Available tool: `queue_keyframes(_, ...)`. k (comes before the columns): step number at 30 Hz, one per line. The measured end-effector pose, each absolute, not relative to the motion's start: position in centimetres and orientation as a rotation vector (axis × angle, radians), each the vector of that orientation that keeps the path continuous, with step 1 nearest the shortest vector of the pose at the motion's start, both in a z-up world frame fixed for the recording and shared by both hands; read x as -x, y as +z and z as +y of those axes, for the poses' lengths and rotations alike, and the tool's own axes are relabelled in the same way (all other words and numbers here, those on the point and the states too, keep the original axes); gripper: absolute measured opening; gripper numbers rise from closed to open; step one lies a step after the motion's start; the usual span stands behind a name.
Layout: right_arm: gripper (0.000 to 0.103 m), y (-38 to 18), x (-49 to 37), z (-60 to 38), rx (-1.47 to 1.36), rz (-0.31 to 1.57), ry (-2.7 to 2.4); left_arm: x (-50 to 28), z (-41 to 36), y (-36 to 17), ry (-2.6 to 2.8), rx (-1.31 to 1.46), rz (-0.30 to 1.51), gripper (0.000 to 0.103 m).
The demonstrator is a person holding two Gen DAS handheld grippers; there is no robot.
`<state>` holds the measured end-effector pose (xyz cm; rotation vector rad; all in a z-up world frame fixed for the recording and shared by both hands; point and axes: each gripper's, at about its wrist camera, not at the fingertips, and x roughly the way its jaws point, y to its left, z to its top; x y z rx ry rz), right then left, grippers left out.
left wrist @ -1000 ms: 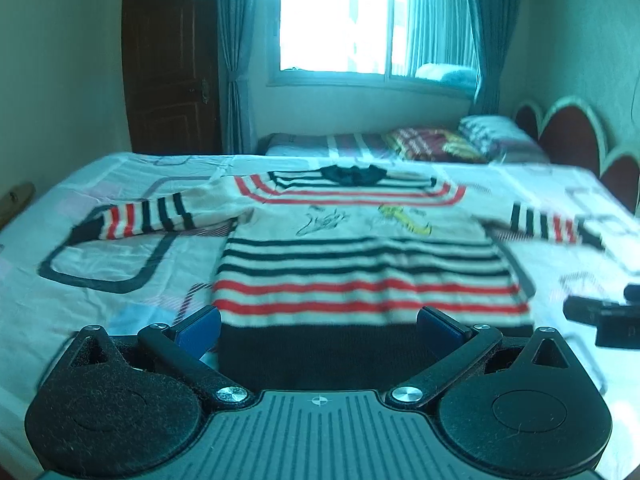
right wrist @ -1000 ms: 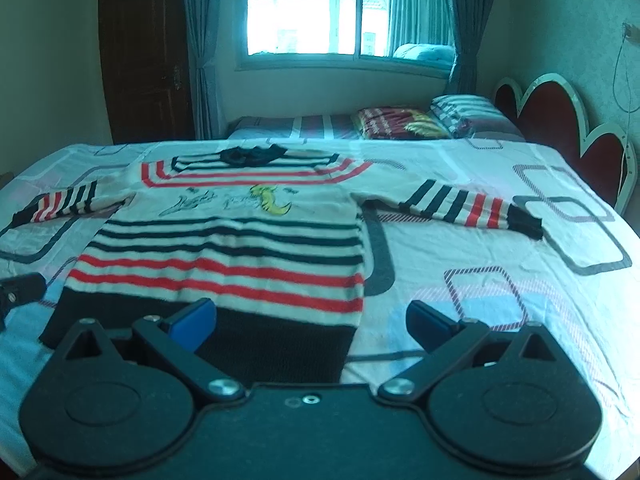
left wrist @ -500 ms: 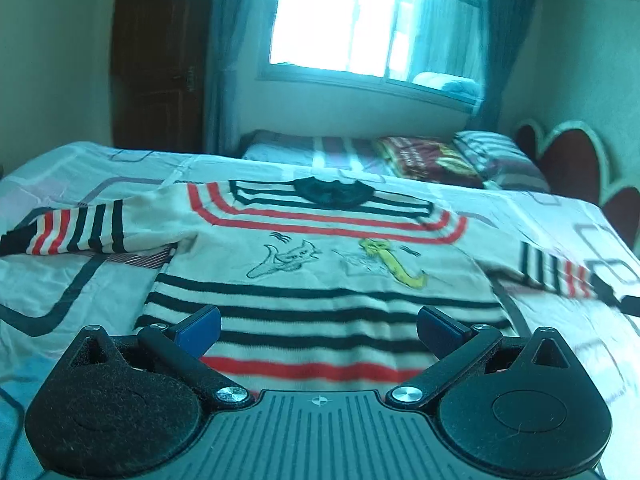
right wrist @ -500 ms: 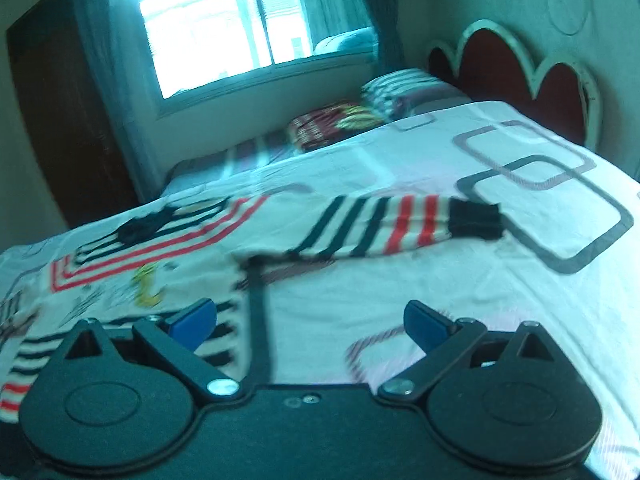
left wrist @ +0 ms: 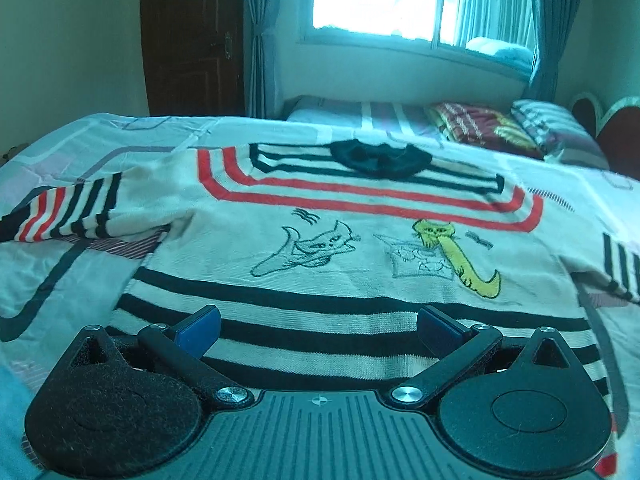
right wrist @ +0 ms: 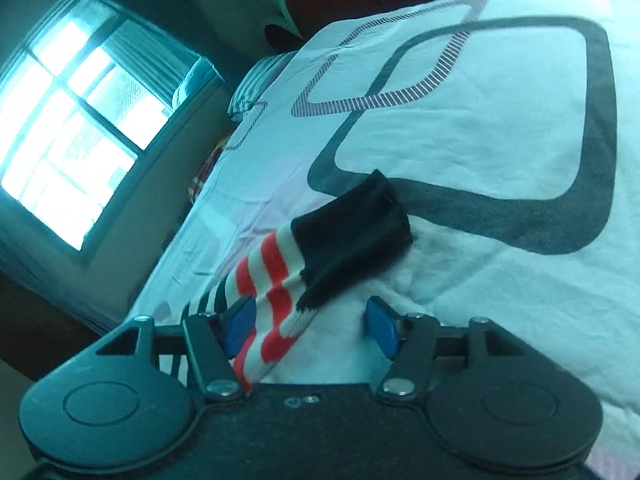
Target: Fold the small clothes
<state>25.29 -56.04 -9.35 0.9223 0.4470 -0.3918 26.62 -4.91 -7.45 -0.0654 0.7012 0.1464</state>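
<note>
Your cream knitted sweater with red and black stripes (left wrist: 320, 248) lies spread flat, front up, on the bed's white sheet printed with grey rounded squares (right wrist: 460, 112). Its black collar (left wrist: 378, 158) points toward the window, and its left sleeve (left wrist: 68, 208) stretches out to the side.

Your left tool (left wrist: 318, 330) hovers over the sweater's lower striped band with its blue pads (left wrist: 198, 328) spread wide; nothing sits between them.

Your right tool (right wrist: 312, 326) is rolled hard to one side, so the bed looks tilted in its view. It is at the end of the sweater's right sleeve (right wrist: 276, 280), whose black cuff (right wrist: 352, 236) lies just ahead of the pads. Its jaws have just been closing, and the red-and-white striped part of the sleeve lies between them, against the left pad. The other pad stands apart from the cloth, so the tool is not yet gripping.
</note>
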Motion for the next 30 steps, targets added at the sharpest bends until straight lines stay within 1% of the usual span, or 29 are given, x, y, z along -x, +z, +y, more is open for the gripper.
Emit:
queue_keyframes(2,0.060,-9.8,-25.9,-56.6,-0.930,0.414,-0.386,-27.5,-5.5,-8.0,0.146,0.049,0.712,0.103)
queue_keyframes(4,0.056,-10.0,-26.6,-56.7,-0.915,0.406,-0.389,-28.2,-5.9,-8.2,0.154,0.042,0.720,0.103)
queue_keyframes(5,0.050,-10.1,-26.9,-56.9,-0.919,0.402,-0.393,-28.5,-5.9,-8.2,0.158,0.045,0.720,0.103)
queue_keyframes(6,0.042,-10.2,-27.1,-57.1,-0.922,0.400,-0.401,-28.7,-5.9,-8.2,0.161,0.047,0.715,0.103)
queue_keyframes(7,0.035,-10.3,-27.2,-57.2,-0.916,0.404,-0.412,-29.0,-5.8,-8.1,0.167,0.046,0.710,0.103)
queue_keyframes(8,0.021,-10.4,-27.4,-57.4,-0.908,0.411,-0.433,-29.4,-5.7,-8.0,0.182,0.039,0.706,0.103)
queue_keyframes(9,0.011,-10.5,-27.3,-57.7,-0.913,0.413,-0.451,-29.7,-5.5,-7.9,0.197,0.028,0.704,0.103)
queue_keyframes(11,0.006,-10.8,-27.1,-57.9,-0.923,0.403,-0.455,-30.3,-4.5,-7.7,0.219,0.020,0.695,0.103)
queue_keyframes(13,0.008,-10.3,-27.5,-57.3,-0.851,0.419,-0.464,-31.2,-3.0,-7.8,0.246,0.018,0.719,0.103)
queue_keyframes(15,0.007,-9.0,-28.5,-55.9,-0.720,0.443,-0.481,-32.0,-1.0,-8.2,0.239,0.057,0.761,0.103)
queue_keyframes(17,0.007,-7.5,-29.3,-54.3,-0.643,0.429,-0.454,-32.2,1.2,-8.3,0.173,0.124,0.757,0.103)
queue_keyframes(20,0.007,-4.7,-31.0,-50.3,-0.530,0.428,-0.377,-32.6,3.7,-8.6,0.145,0.144,0.746,0.103)
queue_keyframes(25,0.007,-1.4,-35.0,-38.8,-0.401,0.438,-0.099,-32.4,8.1,-8.2,0.152,0.206,0.717,0.103)
queue_keyframes(30,0.007,-1.8,-38.7,-25.5,-0.381,0.506,0.162,-31.3,12.7,-7.8,0.161,0.174,0.717,0.103)
